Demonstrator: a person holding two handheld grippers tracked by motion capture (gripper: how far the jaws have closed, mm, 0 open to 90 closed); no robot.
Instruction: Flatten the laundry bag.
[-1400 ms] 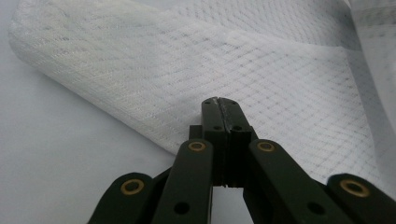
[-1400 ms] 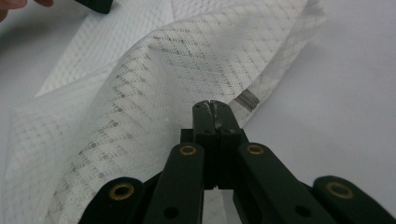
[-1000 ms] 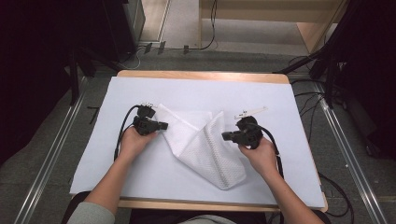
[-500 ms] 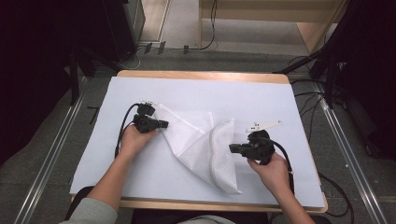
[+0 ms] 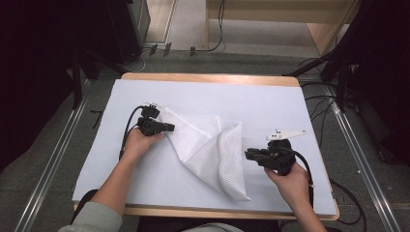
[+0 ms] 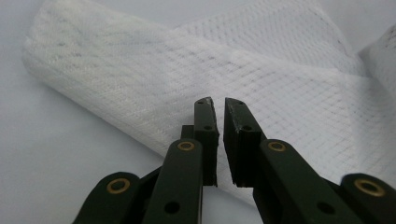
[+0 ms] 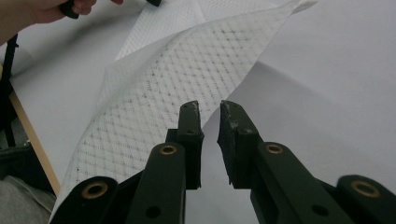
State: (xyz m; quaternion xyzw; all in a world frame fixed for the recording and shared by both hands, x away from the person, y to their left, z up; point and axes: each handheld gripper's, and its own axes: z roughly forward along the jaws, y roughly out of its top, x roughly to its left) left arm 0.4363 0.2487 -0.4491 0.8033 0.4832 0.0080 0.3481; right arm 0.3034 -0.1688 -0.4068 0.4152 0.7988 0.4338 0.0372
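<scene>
A white mesh cloth (image 5: 208, 145) lies folded on the white-covered table (image 5: 270, 106), one flap turned over toward the near edge. My left gripper (image 5: 170, 127) rests at the cloth's left corner. Its jaws have just been opening and stand a narrow gap apart (image 6: 219, 105) with nothing between them, the mesh (image 6: 187, 60) lying just beyond the tips. My right gripper (image 5: 246, 154) sits just right of the folded flap, apart from it. Its jaws (image 7: 208, 109) have also just been opening and hold nothing, and the mesh (image 7: 187, 70) spreads out ahead of them.
The wooden table edge (image 5: 208, 77) shows at the far side, and metal rails (image 5: 48, 169) run along the floor on both sides. Cables trail from each gripper. The person's other hand (image 7: 42, 9) appears at the top left of the right gripper view.
My right gripper has let go of the mesh flap and drawn back to the right and toward the near edge. Both pairs of jaws have parted slightly. The left hand has stayed put.
</scene>
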